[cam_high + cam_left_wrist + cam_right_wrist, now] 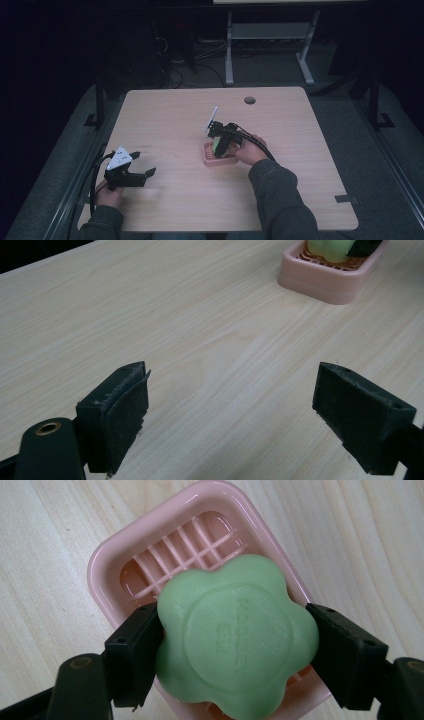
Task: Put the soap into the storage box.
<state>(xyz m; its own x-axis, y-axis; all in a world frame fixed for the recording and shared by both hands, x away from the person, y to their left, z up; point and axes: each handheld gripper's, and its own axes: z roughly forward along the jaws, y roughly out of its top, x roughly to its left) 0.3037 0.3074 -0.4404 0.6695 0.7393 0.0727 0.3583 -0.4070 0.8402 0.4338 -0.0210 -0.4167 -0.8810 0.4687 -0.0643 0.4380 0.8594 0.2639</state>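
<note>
A green flower-shaped soap [237,637] is clamped between the jaws of my right gripper [232,652], just over a pink soap dish [112,562] with a slatted grid inside. From above, the right gripper [219,145] points down into the pink dish [206,159] near the table's middle, with the soap [217,148] showing green between the jaws. My left gripper [134,173] rests low at the table's front left, open and holding nothing. In the left gripper view its jaws [230,415] stand wide apart over bare wood, and the dish [325,280] lies at the top right.
The light wooden table [280,130] has a round cable hole [249,100] near its far edge. Behind it, a white desk frame [270,40] and cables stand on the dark floor. Black cables trail from both grippers.
</note>
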